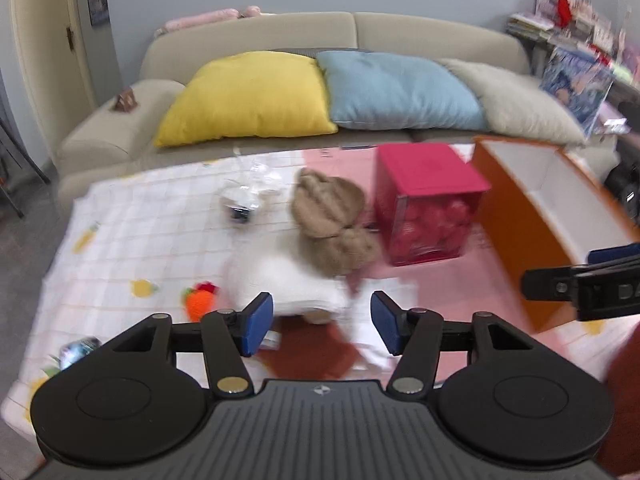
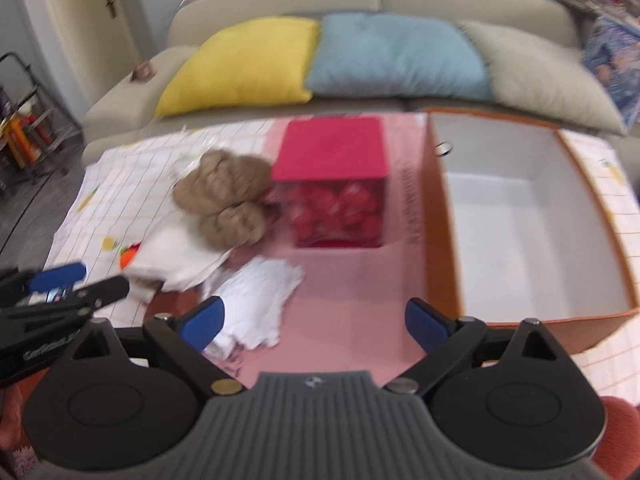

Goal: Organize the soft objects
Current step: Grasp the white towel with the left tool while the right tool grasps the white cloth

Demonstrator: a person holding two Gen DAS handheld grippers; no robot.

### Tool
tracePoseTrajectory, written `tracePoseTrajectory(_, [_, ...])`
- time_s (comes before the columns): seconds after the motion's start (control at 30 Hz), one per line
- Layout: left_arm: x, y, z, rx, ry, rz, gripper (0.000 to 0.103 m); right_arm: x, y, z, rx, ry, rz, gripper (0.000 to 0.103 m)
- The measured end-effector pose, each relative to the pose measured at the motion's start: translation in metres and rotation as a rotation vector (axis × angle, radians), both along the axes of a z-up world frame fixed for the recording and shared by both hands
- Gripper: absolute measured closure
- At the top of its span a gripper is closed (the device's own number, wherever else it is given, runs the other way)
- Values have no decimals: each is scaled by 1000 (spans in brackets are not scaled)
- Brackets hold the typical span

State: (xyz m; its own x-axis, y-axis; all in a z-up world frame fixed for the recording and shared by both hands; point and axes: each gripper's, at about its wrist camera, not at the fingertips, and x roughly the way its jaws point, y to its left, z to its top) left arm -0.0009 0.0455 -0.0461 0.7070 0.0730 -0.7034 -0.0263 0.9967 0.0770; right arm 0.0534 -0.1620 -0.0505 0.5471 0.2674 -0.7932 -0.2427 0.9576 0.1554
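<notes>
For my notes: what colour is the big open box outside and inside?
The open box is orange outside and white inside; the right wrist view shows it best.

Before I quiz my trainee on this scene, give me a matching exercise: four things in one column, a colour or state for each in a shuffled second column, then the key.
Things:
1. middle sofa cushion
2. plush toy
3. orange box
4. cube box lid

Descriptions:
A. brown and fuzzy
B. open, white inside, nothing in it
C. light blue
D. red

Pairs: 1-C, 2-A, 3-B, 4-D
</notes>
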Motion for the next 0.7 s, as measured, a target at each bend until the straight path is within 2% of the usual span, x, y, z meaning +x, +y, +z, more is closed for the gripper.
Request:
tracePoseTrajectory(0.07, [6, 5, -7, 56, 20, -13, 29, 7, 10, -8, -4, 22, 20, 8])
tracePoseTrajectory(0.1, [9, 9, -10, 50, 29, -20, 26, 11, 15, -11, -3, 33, 29, 8])
tracePoseTrajectory(0.2, [24, 28, -15, -54, 50, 2, 13, 25, 29, -25, -16, 56, 52, 8])
tracePoseTrajectory(0.37, [58, 60, -29, -217, 107, 126, 13, 50, 51, -53, -20, 122, 76, 8])
tracePoseTrajectory(0.63, [95, 92, -65, -369, 220, 211, 17, 87, 82, -93, 46, 258, 25, 8])
tracePoseTrajectory(0.7, [99, 91, -72, -386, 249, 212, 19, 93, 90, -103, 38, 298, 9, 8])
